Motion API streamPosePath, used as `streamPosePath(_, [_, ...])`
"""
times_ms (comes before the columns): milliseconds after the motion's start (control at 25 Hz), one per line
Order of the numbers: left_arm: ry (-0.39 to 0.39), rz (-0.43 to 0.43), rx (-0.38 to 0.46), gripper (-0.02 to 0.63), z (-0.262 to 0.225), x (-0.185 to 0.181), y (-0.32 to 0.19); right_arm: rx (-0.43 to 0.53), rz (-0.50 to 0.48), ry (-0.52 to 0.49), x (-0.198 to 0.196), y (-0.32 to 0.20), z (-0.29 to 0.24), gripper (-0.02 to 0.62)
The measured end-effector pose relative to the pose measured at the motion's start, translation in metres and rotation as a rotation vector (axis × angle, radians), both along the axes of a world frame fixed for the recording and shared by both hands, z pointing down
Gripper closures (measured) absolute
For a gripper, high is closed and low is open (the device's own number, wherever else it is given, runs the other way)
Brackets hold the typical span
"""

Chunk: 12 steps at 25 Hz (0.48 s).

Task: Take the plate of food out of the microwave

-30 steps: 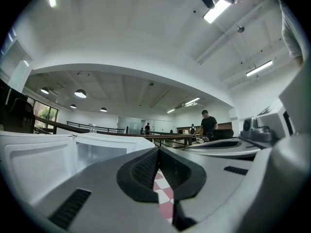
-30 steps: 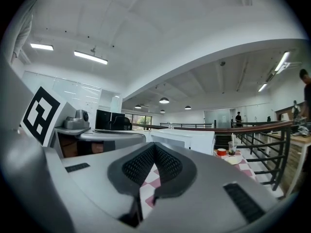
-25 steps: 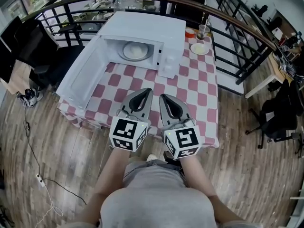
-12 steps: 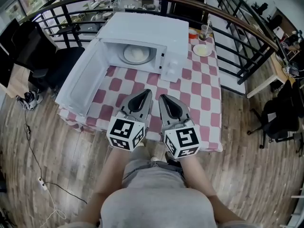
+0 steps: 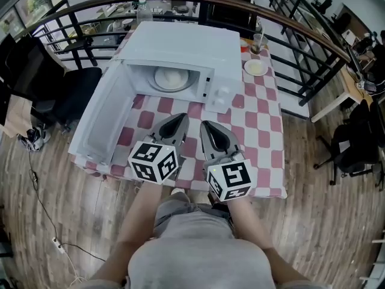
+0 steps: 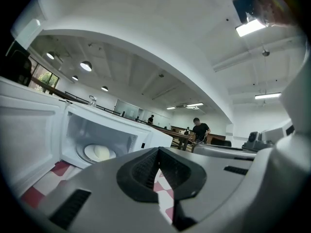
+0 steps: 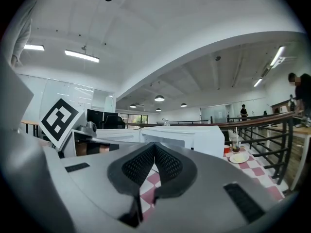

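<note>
Standing on a wooden floor (image 5: pixel 325 221) beside a dark railing (image 5: pixel 301 26), the checkered table (image 5: pixel 264 128) bears the open microwave (image 5: pixel 186 44), with the plate of food (image 5: pixel 171 78) inside. The left gripper (image 5: pixel 179 119) and right gripper (image 5: pixel 207 126) are both clenched and empty.

Checked tablecloth (image 5: pixel 258 119), small plate (image 5: pixel 255 68) beside a glass (image 5: pixel 257 41), railing (image 5: pixel 283 14), black chair (image 5: pixel 66 95), wooden floor (image 5: pixel 325 221)

I wear a grey shirt (image 5: pixel 192 254). Ahead of it, my left gripper (image 5: pixel 180 118) and right gripper (image 5: pixel 207 125) are grey tapered shells with black ribbed pads (image 7: pixel 138 166), each carrying a white cube (image 5: pixel 230 179) of black square markers.
</note>
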<state>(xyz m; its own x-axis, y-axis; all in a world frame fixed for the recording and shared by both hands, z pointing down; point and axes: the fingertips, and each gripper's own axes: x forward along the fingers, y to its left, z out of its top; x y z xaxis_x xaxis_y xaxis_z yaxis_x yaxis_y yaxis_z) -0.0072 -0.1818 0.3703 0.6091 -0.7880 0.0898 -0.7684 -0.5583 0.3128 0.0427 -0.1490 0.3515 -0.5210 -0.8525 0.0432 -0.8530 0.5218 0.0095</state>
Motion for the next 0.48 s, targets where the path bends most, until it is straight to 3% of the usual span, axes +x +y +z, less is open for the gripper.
streamPosePath(280, [-0.018,0.000,-0.080,0.603,0.025,-0.015,-0.034,-0.028,0.022,0.000,-0.008,-0.031,0.011,0.569])
streamPosePath(480, [0.046,0.009,-0.153,0.378,0.041,-0.023,-0.056,-0.052,0.013,0.011,-0.020,-0.045,0.022,0.569])
